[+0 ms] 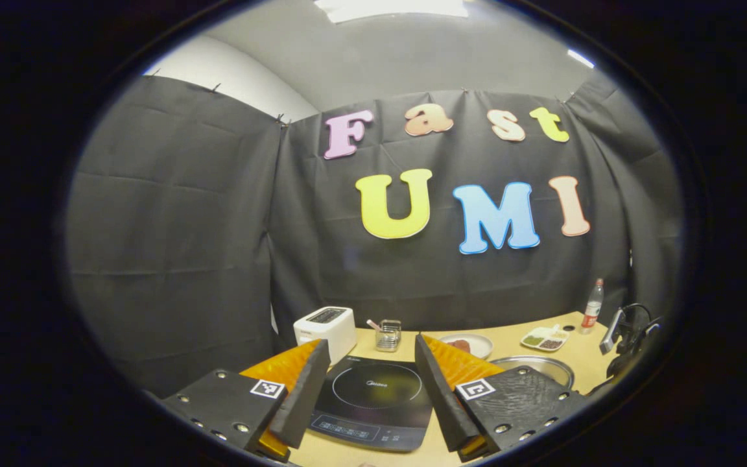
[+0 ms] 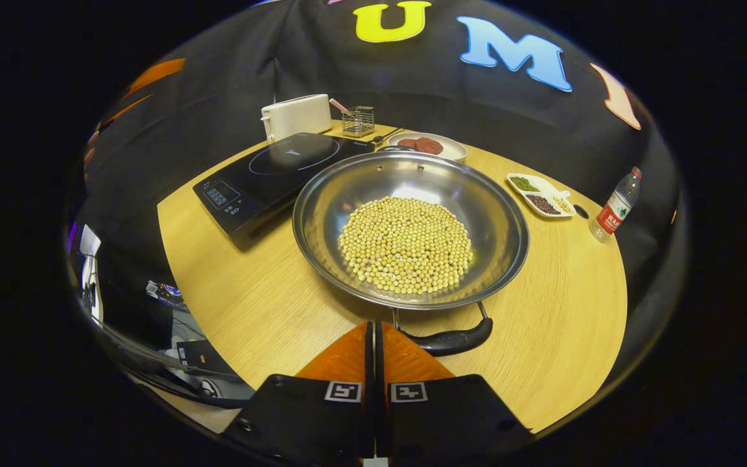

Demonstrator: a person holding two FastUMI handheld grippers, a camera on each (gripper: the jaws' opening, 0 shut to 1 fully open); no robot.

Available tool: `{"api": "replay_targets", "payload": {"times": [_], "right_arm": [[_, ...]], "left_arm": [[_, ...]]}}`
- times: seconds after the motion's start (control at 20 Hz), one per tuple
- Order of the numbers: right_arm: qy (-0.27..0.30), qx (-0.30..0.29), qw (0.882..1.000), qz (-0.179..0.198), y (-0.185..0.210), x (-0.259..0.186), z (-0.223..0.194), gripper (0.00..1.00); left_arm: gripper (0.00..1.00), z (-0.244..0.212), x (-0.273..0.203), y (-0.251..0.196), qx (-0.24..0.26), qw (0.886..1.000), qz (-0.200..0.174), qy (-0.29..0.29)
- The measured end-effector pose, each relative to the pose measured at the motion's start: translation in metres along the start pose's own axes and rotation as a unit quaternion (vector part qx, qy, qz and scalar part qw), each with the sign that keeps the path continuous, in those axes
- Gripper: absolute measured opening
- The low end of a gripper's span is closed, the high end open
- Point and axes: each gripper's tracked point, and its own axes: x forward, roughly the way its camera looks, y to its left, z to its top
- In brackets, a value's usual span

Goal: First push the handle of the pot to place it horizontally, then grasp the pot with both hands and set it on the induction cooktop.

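The right gripper [image 2: 374, 334] has its fingers closed together, with nothing between them, just beside the near handle [image 2: 449, 338] of the pot [image 2: 347, 194]. The pot rests on the table [image 2: 250, 298], holding a layer of soybeans [image 2: 406, 244]. The induction cooktop [image 2: 276, 174] lies just beside the pot's left rim.

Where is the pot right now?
In the right gripper view the pot sits mid-table, just right of the cooktop, its near handle by the right gripper.
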Motion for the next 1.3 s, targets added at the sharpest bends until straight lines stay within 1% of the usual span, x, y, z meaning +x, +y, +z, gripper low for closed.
{"api": "replay_targets", "payload": {"times": [0.2,0.25,0.3,0.55,1.3], "right_arm": [[0.002,0.000,1.000,-0.009,-0.011,-0.003,-0.003,0.02],[0.003,0.004,1.000,-0.013,-0.015,-0.003,-0.003,0.02],[0.003,0.010,1.000,-0.016,-0.019,-0.004,-0.004,0.02],[0.003,0.025,0.999,-0.032,-0.039,-0.007,-0.007,0.02],[-0.003,0.049,0.996,-0.073,-0.099,-0.005,-0.005,0.02]], "left_arm": [[0.77,-0.002,0.008,-0.016,0.003,1.000,-0.009,0.003],[0.80,-0.005,0.010,-0.019,0.003,1.000,-0.011,0.006],[0.77,-0.006,0.012,-0.023,0.003,1.000,-0.015,0.008],[0.77,-0.006,0.017,-0.038,0.006,1.000,-0.027,0.009],[0.77,-0.010,0.031,-0.064,0.016,0.999,-0.029,0.015]]}}
